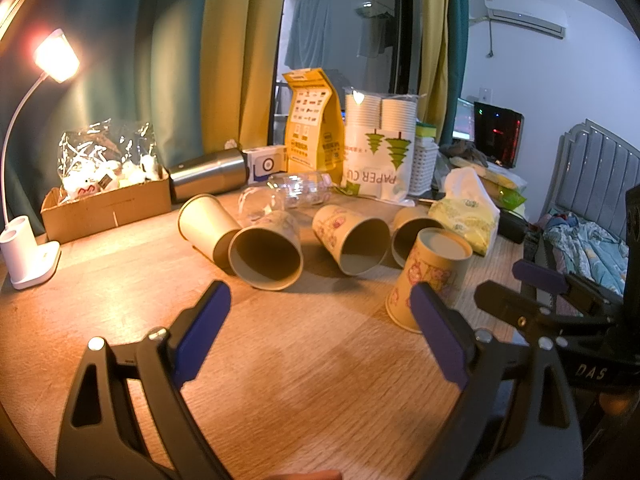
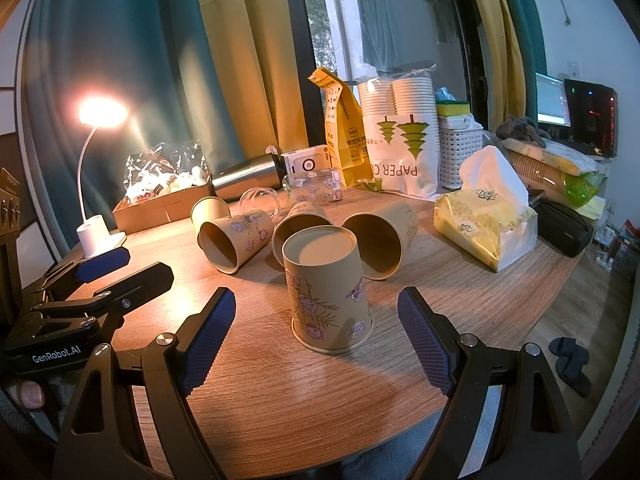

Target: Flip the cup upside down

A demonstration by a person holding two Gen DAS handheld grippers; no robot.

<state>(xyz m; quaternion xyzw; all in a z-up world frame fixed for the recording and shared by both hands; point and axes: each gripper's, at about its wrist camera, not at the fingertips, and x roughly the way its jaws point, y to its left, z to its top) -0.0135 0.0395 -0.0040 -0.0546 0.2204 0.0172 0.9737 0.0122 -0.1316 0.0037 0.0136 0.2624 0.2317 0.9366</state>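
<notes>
One cup [image 2: 328, 288] already upside down on the table [image 2: 280, 392], just ahead of the right gripper [image 2: 316, 332]; four more lying behind. Both jaws wide, holding nothing. Left gripper [image 1: 320, 332]: approach the nearest lying cup [image 1: 266, 258] squarely, pinch lightly mid-wall, avoid crushing.

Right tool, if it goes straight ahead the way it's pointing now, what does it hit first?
Most likely the upside-down paper cup, standing directly ahead of the open right tool, roughly centred between its fingers. The cups lying on their sides are behind it. Exact depth is hard to judge through the fisheye.
</notes>
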